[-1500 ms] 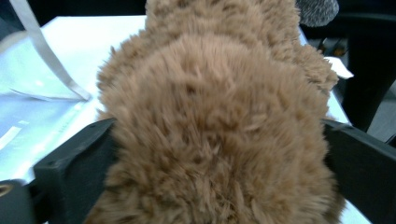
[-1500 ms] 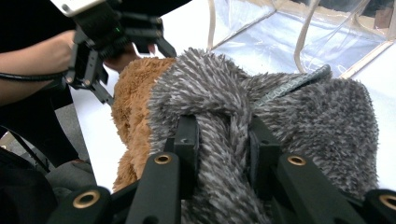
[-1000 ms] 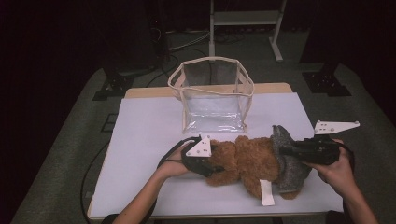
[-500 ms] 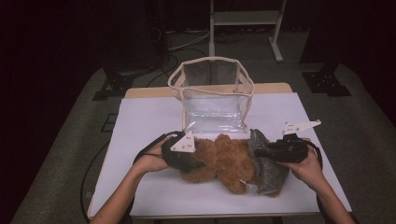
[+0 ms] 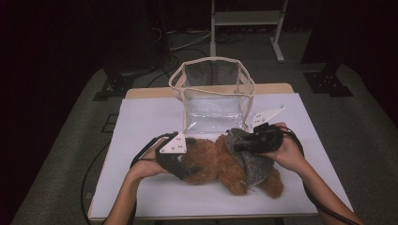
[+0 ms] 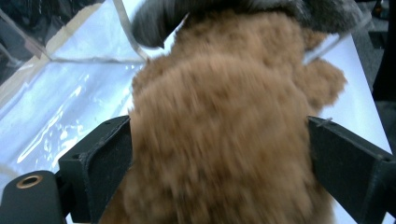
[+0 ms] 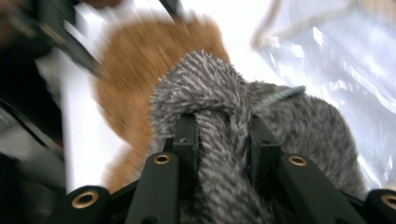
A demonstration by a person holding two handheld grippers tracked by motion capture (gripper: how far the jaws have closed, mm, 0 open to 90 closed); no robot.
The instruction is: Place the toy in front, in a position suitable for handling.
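Brown plush fur of the teddy bear (image 5: 213, 164), which lies on its side across the white table sheet (image 5: 141, 122) just in front of the clear plastic bag with cream trim (image 5: 213, 96), bulges between the jaws of the left gripper (image 5: 180, 164). Those jaws have just been opening and now stand wide on either side of the bear's body, flanking the fur rather than squeezing it, so that end is probably loose and could sag or roll if the bear is lifted. Further right, the right gripper (image 5: 244, 145) is clamped on a fold of the bear's grey fuzzy knitted garment (image 7: 219, 107). Since it pinches cloth, not the bear, a pull toward the bag may stretch or strip the garment off, or tip the light bag over.
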